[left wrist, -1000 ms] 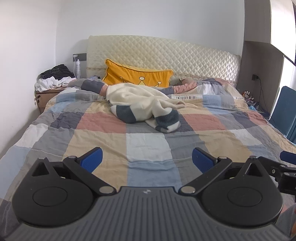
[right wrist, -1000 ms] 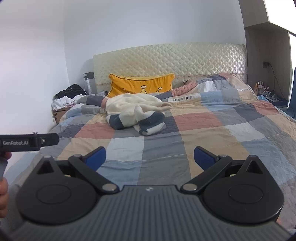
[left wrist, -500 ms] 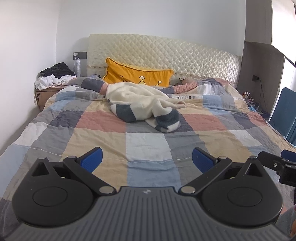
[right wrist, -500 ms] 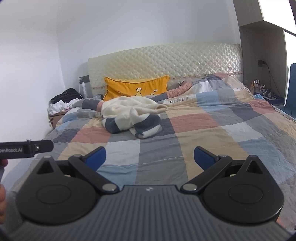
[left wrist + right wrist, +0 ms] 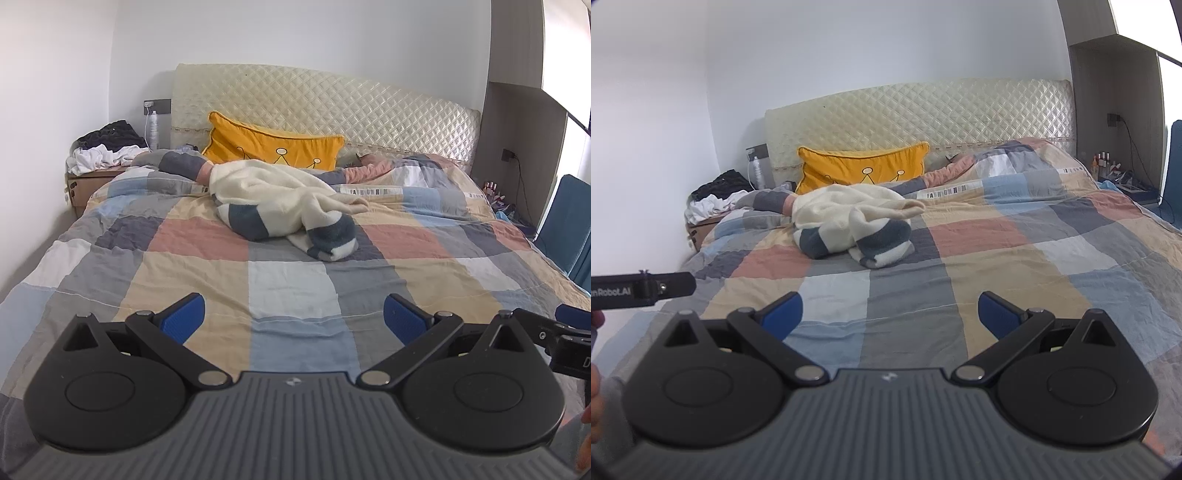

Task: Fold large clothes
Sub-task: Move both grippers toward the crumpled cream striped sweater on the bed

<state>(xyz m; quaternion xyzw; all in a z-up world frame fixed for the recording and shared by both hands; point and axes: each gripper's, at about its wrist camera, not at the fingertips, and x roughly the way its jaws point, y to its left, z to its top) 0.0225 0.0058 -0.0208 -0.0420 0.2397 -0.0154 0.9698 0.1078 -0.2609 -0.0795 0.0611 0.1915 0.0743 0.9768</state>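
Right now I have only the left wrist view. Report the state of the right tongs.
Observer: The right tongs are open. There is nothing between their pads, only the quilt beyond.
Operator: Give me the sweater's line from them.
Observer: In the right wrist view the sweater lies ahead and left of their centre. It sits crumpled on the quilt in front of the pillow, well clear of the pads.
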